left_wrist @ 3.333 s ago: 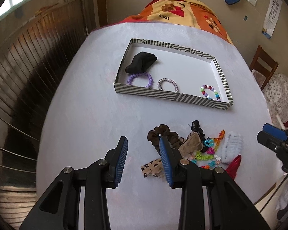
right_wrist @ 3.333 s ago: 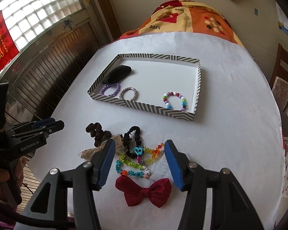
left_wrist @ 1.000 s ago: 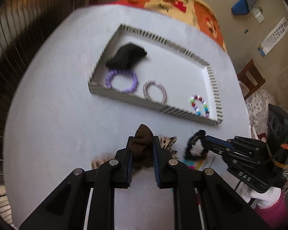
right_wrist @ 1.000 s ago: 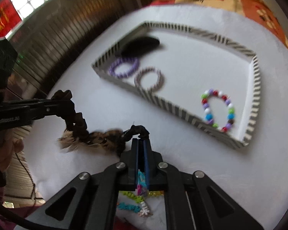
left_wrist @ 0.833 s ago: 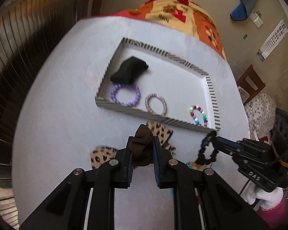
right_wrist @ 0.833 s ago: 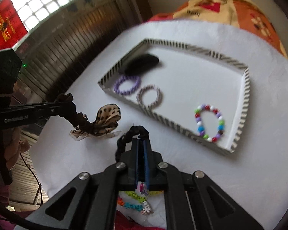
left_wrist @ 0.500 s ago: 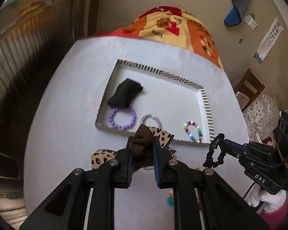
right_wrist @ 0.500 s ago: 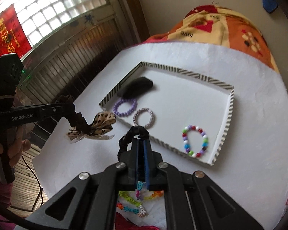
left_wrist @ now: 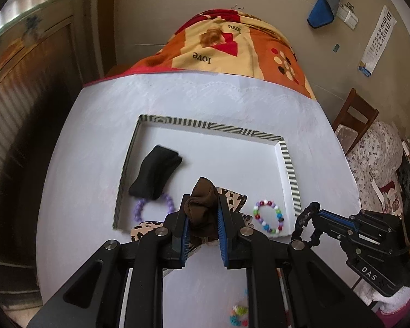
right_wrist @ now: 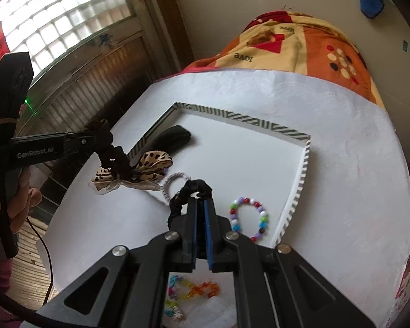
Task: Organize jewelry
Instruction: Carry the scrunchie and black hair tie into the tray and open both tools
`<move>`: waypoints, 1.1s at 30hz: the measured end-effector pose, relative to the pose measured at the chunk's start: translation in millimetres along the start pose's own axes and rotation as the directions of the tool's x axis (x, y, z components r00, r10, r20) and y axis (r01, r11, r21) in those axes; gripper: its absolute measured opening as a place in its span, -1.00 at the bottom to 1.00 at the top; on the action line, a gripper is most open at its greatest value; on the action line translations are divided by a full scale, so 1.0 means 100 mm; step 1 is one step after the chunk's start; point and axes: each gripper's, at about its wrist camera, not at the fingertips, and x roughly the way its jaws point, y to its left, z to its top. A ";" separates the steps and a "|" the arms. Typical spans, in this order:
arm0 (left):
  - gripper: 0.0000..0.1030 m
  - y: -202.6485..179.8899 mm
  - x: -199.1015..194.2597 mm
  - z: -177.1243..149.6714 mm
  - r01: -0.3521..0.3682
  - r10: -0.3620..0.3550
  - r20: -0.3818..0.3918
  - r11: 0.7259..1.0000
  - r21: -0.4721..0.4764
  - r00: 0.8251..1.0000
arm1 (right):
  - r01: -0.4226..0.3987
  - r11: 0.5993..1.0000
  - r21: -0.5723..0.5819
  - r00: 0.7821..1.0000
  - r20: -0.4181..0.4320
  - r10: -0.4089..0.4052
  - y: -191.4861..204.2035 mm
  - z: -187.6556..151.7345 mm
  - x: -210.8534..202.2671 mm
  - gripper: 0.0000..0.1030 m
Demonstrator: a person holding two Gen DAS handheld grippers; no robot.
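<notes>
Brown scrunchie (left_wrist: 202, 207) clamped in left gripper (left_wrist: 202, 228), above tray (left_wrist: 287, 164)

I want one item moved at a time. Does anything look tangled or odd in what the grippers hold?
Yes. The left gripper clamps a brown fabric scrunchie, and a leopard-print bow dangles from it in mid-air, apparently snagged. The right gripper holds only a black ruffled hair tie.
</notes>
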 end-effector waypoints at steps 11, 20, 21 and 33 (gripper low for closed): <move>-0.83 -0.19 0.49 0.37 0.034 -0.033 -0.050 0.999 0.018 0.998 | 0.047 0.998 0.045 0.999 -0.002 -0.047 -0.34 0.27 0.20 -0.90; -0.83 -0.28 1.02 0.49 0.064 -0.063 -0.122 0.998 0.007 0.990 | 0.071 0.993 0.094 0.996 -0.064 -0.065 -0.66 0.41 0.67 -0.90; -0.83 -0.28 1.08 0.50 0.066 -0.065 -0.131 0.998 0.004 0.989 | 0.072 0.992 0.100 0.995 -0.070 -0.066 -0.68 0.41 0.71 -0.90; -0.83 -0.02 1.53 0.47 0.014 -0.020 -0.195 0.999 -0.034 0.981 | 0.128 0.981 0.148 0.980 -0.172 -0.102 -1.07 0.44 1.39 -0.90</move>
